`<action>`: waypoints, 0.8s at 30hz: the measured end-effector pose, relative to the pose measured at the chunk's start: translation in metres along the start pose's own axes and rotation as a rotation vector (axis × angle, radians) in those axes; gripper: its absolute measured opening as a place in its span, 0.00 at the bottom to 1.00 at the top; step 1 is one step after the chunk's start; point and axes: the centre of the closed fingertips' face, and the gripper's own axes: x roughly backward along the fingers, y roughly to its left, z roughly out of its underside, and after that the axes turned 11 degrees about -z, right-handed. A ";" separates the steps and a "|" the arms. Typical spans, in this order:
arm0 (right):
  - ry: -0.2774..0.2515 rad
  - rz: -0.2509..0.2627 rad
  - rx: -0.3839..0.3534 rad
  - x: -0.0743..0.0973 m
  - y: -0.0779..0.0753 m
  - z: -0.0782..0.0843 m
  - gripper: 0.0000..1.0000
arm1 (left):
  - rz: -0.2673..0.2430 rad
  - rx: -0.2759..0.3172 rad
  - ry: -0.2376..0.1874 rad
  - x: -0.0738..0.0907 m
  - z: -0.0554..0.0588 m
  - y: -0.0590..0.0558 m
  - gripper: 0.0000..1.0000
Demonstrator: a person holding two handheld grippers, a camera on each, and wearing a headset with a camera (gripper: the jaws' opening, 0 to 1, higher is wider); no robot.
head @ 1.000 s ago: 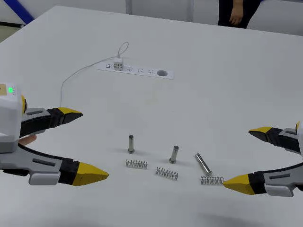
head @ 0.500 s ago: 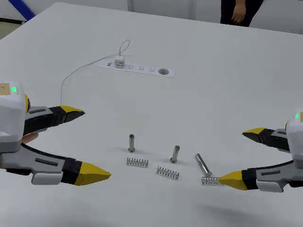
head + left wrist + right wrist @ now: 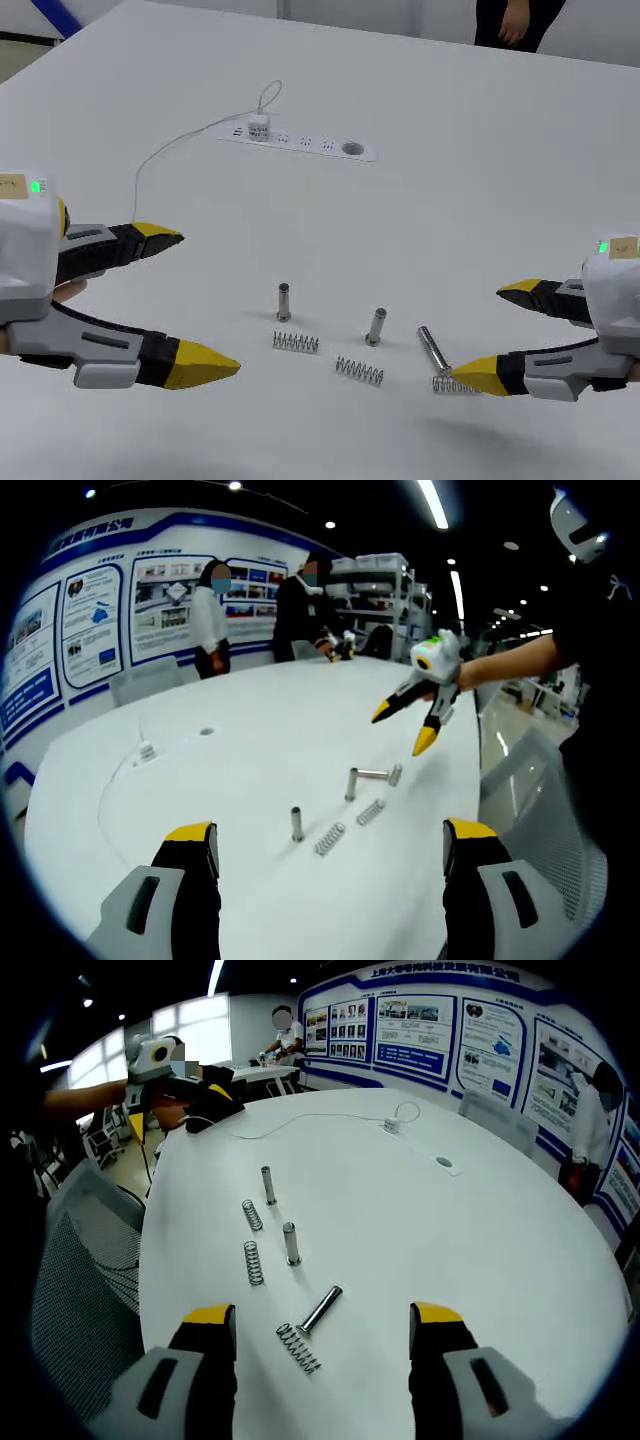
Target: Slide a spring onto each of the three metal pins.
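**Pins bare, springs loose, both grippers spread**

A white table [image 3: 480, 150] stands in a hall with posters [image 3: 400, 1035] on the wall. A power strip [image 3: 300, 144] lies at the table's far side, and its cable [image 3: 170, 150] loops off to the left. Nearer the wearer, three pins sit in a row, each with a spring on its near side. The left pin [image 3: 284, 302] and middle pin [image 3: 377, 326] stand upright. The right pin [image 3: 432, 348] lies flat. The left spring [image 3: 296, 343] and middle spring [image 3: 359, 371] lie flat near their pins, apart from them. The right spring [image 3: 450, 384] lies just beside the fallen pin's near end. Every spring is off its pin.

The left gripper [image 3: 209, 302] hovers left of the row, well apart from it, its jaws spread wide and empty. The right gripper [image 3: 477, 332] is at the row's right end, jaws also released and grasping nothing. In the head view its lower tip meets the right spring, but I cannot tell whether they touch. In the right gripper view that spring lies between the jaws, nearer the left one
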 end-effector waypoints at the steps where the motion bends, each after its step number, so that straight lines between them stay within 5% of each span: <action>1: 0.002 0.000 -0.002 -0.001 0.000 0.000 0.69 | 0.000 0.001 0.001 0.000 0.000 0.000 0.94; 7: 0.000 0.005 -0.034 -0.010 -0.004 0.001 0.67 | 0.014 0.022 0.015 -0.002 0.002 -0.002 0.84; 15: 0.012 0.002 -0.050 -0.026 -0.010 0.001 0.61 | -0.022 0.007 0.008 -0.005 0.001 0.006 0.91; 24: 0.062 -0.003 -0.082 -0.045 -0.021 0.013 0.54 | -0.007 0.011 0.016 -0.010 0.005 0.007 0.92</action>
